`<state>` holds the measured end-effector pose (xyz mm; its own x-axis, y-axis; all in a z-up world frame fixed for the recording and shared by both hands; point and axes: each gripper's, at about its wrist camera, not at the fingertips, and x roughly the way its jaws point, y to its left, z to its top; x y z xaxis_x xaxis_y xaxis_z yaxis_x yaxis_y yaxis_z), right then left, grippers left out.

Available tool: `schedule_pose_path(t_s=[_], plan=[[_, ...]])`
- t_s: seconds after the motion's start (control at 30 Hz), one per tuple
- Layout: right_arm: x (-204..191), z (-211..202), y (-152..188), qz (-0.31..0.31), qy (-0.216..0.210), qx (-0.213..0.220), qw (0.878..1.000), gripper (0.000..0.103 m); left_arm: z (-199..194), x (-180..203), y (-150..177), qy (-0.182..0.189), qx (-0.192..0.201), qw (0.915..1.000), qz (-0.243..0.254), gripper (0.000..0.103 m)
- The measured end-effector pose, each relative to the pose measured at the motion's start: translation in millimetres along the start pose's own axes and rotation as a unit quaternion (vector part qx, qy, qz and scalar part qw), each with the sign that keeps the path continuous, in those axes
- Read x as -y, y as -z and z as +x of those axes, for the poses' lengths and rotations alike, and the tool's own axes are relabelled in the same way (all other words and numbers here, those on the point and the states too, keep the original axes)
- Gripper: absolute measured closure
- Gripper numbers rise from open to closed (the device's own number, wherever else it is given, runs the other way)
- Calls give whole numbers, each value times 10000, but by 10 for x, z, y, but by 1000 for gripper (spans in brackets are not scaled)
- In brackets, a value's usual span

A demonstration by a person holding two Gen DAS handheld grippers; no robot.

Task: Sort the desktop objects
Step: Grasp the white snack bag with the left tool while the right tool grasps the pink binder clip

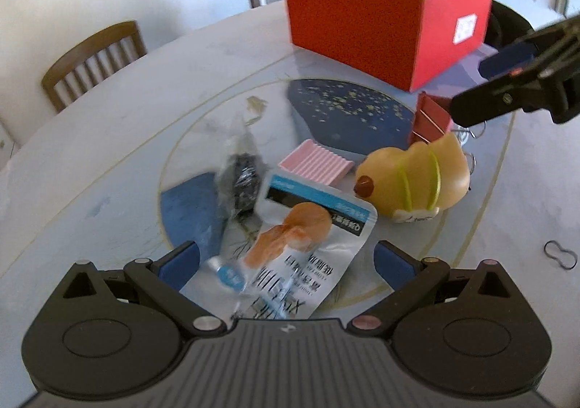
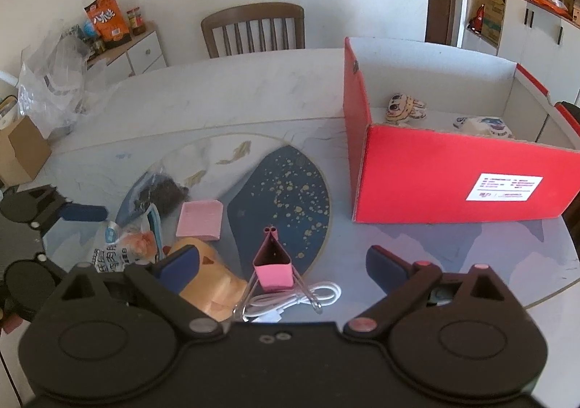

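A red open box (image 1: 380, 31) stands at the back of the round table; in the right wrist view (image 2: 453, 176) it holds two small toys (image 2: 404, 107). My left gripper (image 1: 286, 263) is open over a white snack packet (image 1: 308, 248). Beside the packet lie a clear bag of dark bits (image 1: 243, 176), a pink ribbed pad (image 1: 315, 163) and a yellow squishy toy (image 1: 413, 179). My right gripper (image 2: 279, 263) is open above a pink binder clip (image 2: 273, 266) and a white cable (image 2: 293, 299). It shows at the right of the left wrist view (image 1: 507, 82).
A wooden chair (image 2: 253, 27) stands behind the table. A black rubber band (image 1: 560, 255) lies at the right. A cabinet with snack bags (image 2: 108, 24) and a plastic bag (image 2: 50, 82) stand at the left. The table edge (image 2: 558, 292) runs near the right.
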<state>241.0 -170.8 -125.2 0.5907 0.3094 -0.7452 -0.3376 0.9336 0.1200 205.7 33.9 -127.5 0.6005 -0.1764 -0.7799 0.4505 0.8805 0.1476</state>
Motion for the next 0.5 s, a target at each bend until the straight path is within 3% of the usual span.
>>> schedule_pose_path(t_s=[0.1, 0.27, 0.5], plan=[[0, 44, -9, -3, 8, -48, 10000, 6, 71, 5, -46, 150, -21, 9999, 24, 0], [29, 141, -21, 76, 63, -148, 9998, 13, 172, -105, -94, 465, -140, 9979, -418, 1], [67, 279, -12, 217, -28, -346, 9992, 28, 158, -89, -88, 488, -29, 9978, -450, 9]])
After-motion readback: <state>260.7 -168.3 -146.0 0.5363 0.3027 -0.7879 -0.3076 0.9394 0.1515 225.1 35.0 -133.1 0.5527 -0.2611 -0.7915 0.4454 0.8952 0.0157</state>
